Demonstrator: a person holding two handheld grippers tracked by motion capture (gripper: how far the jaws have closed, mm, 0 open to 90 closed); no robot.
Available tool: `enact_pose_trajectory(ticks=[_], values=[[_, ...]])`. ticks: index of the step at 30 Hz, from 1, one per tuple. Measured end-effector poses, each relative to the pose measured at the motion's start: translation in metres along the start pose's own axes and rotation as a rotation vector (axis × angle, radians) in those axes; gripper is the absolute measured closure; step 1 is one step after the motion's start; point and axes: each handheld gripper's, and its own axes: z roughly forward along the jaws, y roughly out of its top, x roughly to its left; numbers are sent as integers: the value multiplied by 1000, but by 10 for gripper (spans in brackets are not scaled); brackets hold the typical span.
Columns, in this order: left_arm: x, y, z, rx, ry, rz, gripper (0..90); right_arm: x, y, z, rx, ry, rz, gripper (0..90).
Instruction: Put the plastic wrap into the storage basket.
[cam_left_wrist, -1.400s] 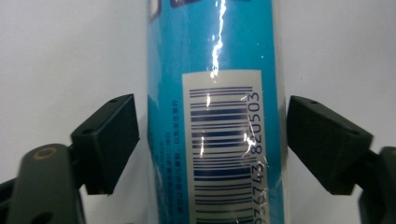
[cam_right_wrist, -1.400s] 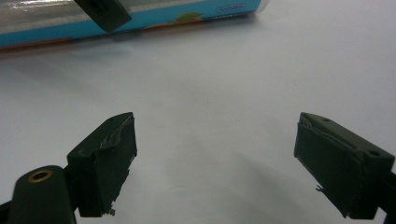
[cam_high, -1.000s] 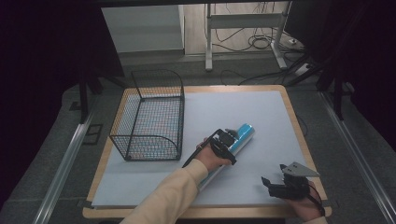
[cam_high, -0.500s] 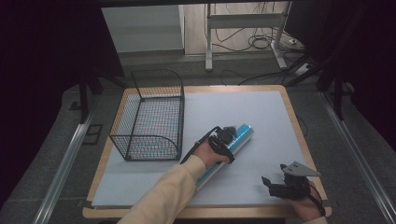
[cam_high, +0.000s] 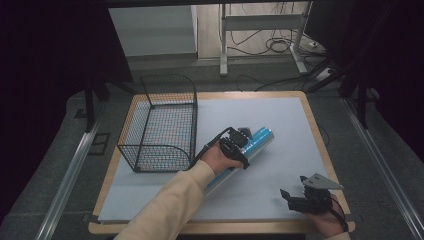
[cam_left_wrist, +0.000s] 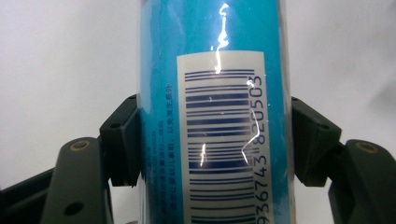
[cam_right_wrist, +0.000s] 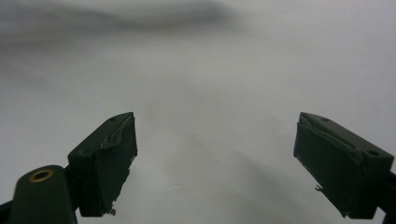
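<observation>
Pale blue tabletop (cam_high: 280, 120), wire basket (cam_high: 162, 122) at left. Left tool (cam_high: 241, 145) clamped around blue tube (cam_high: 255, 141), just right of basket. Right tool (cam_high: 295, 196) wide open, empty, near front edge.

My left claw (cam_left_wrist: 215, 140) is clamped on a blue tube (cam_left_wrist: 159, 93) that stands straight up the middle of the picture. One black jaw presses against its left side and the other against its right, both touching it. The tube is glossy, with bright streaks of glare down its front. A white label (cam_left_wrist: 219, 135) with a dark blue barcode faces me, digits running sideways along its right edge, and fine small print sits on the blue just left of it. Behind the tube lies the pale, plain table (cam_left_wrist: 60, 56).
</observation>
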Motion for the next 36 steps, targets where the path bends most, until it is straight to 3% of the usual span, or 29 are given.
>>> enact_pose_trajectory(ticks=[10, 36], values=[[0, 2, -19, -52, 0, 6, 319, 0, 0, 0, 2, -1, -1, 139], [6, 15, -62, -120, 15, 17, 319, -1, 0, 0, 5, -10, 1, 142]])
